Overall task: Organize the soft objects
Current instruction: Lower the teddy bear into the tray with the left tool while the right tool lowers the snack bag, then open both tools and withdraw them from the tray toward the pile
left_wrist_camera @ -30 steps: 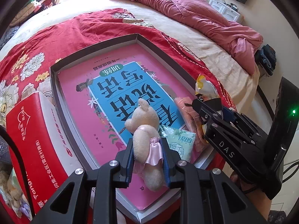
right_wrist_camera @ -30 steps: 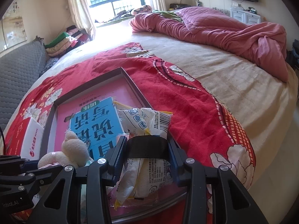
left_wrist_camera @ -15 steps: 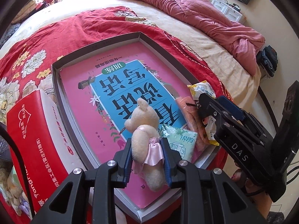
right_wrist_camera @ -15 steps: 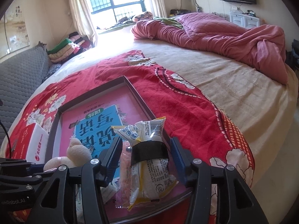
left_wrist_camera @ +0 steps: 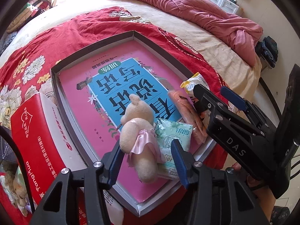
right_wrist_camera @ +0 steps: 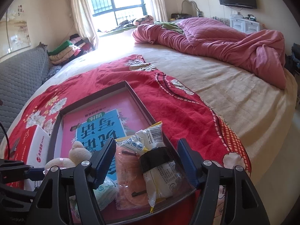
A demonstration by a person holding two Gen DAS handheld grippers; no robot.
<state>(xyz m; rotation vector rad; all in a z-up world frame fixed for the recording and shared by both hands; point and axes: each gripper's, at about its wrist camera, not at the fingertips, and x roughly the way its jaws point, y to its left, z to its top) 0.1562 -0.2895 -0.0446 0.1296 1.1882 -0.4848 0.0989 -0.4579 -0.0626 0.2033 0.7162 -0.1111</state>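
A shallow dark-rimmed tray (left_wrist_camera: 93, 46) lies on a red floral blanket (left_wrist_camera: 105, 24) spread over the bed (right_wrist_camera: 234, 93), and a pink book with a blue panel (left_wrist_camera: 105, 75) covers most of its floor. At the near end of the tray lie four soft things: a cream plush bear in a pink satin skirt (left_wrist_camera: 139, 133), a pale green tissue pack (left_wrist_camera: 175, 134) touching the bear's side, an orange-pink flat packet (right_wrist_camera: 126, 176) next to that, and a white-and-yellow snack bag with a black band (right_wrist_camera: 159, 165) along the tray's right wall. The left gripper (left_wrist_camera: 147, 160) has its jaws spread wide, one on either side of the bear and the tissue pack, gripping neither. The right gripper (right_wrist_camera: 146, 160) also stands released, its jaws wide apart around the snack bag and the packet. A red and white box (left_wrist_camera: 35, 131) rests on the blanket just beside the tray's left wall.
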